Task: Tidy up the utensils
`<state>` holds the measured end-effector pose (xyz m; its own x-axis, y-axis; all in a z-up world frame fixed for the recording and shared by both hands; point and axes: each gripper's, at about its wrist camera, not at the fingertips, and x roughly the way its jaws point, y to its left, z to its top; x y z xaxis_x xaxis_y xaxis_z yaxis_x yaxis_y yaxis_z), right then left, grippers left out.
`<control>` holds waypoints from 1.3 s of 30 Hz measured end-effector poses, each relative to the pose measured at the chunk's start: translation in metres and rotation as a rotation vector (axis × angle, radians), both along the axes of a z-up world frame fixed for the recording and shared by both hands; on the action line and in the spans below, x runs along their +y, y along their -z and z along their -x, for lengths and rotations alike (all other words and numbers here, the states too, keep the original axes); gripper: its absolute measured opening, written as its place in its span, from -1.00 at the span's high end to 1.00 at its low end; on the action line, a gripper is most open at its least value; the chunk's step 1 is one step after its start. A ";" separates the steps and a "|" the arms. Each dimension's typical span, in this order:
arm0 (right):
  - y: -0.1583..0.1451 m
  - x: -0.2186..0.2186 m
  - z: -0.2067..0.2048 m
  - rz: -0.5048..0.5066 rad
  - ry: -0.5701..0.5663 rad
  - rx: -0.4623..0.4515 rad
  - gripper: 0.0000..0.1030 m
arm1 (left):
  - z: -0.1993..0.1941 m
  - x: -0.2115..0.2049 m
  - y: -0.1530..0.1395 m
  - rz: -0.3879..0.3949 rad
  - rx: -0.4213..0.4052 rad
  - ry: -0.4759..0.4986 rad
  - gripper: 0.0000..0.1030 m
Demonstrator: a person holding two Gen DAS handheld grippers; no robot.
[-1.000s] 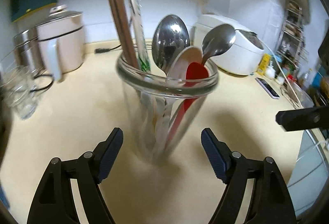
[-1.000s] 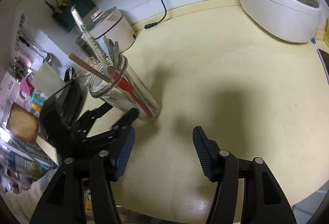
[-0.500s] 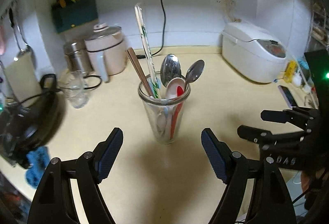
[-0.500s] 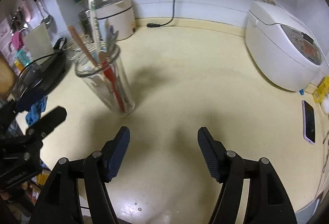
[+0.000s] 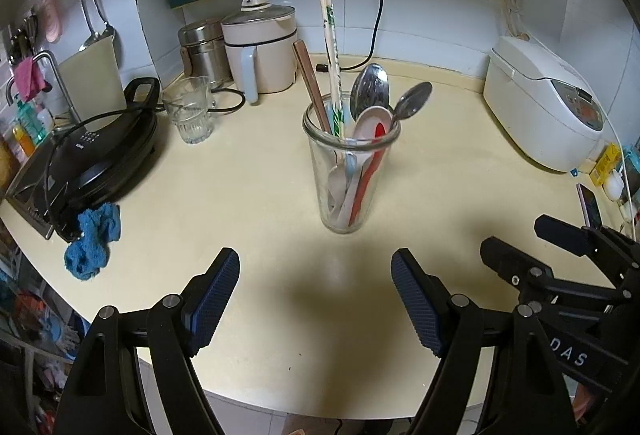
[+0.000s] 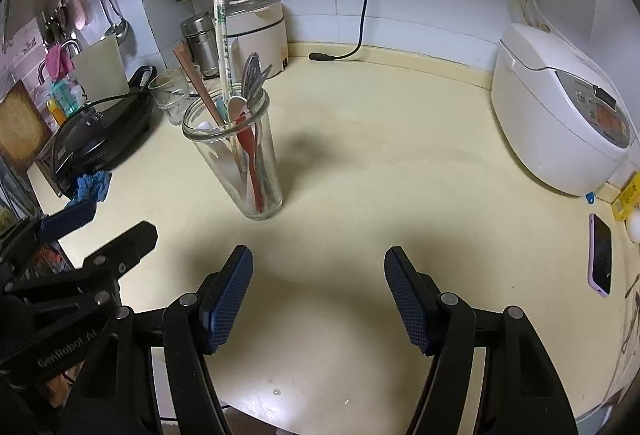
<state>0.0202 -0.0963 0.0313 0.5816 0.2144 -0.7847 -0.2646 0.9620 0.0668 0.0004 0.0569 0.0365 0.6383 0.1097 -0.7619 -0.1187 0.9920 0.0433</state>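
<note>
L to R: black electric griddle (image 5: 100, 151) w/ blue rag (image 5: 93, 241) at its edge, part cut off; empty tumbler (image 5: 191, 110); glass jar (image 5: 349, 171) mid-counter holding wooden chopsticks (image 5: 311, 85), wrapped chopsticks (image 5: 331, 51), two steel spoons (image 5: 370, 91), white and red spoons, handles blurred thru glass; rice cooker (image 5: 548, 103). Left gripper (image 5: 316, 299) and right gripper (image 6: 318, 297) both spread wide, nothing held, well short of jar.

**Soft kitchen light, sharp pictures, bent edges**

The light is even and a bit dim. The pale yellow countertop (image 5: 248, 171) shows big soft dark shadows near the bottom of both views. Small bright glints sit on the clear glass jar (image 5: 349, 171) and its shiny metal spoons (image 5: 370, 91). Everything looks sharp. The edges curve and turn black at the corners.
</note>
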 end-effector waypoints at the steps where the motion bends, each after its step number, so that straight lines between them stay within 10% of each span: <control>1: 0.000 -0.001 0.000 0.002 0.000 -0.001 -0.34 | 0.001 0.000 0.000 -0.001 0.000 0.000 -0.59; 39: 0.006 -0.001 -0.009 0.023 0.029 0.020 -0.34 | -0.011 -0.001 0.002 -0.005 -0.021 0.033 -0.59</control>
<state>0.0294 -0.0978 0.0257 0.5717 0.1794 -0.8006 -0.2349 0.9707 0.0497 0.0116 0.0554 0.0347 0.6572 0.0924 -0.7480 -0.0872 0.9951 0.0464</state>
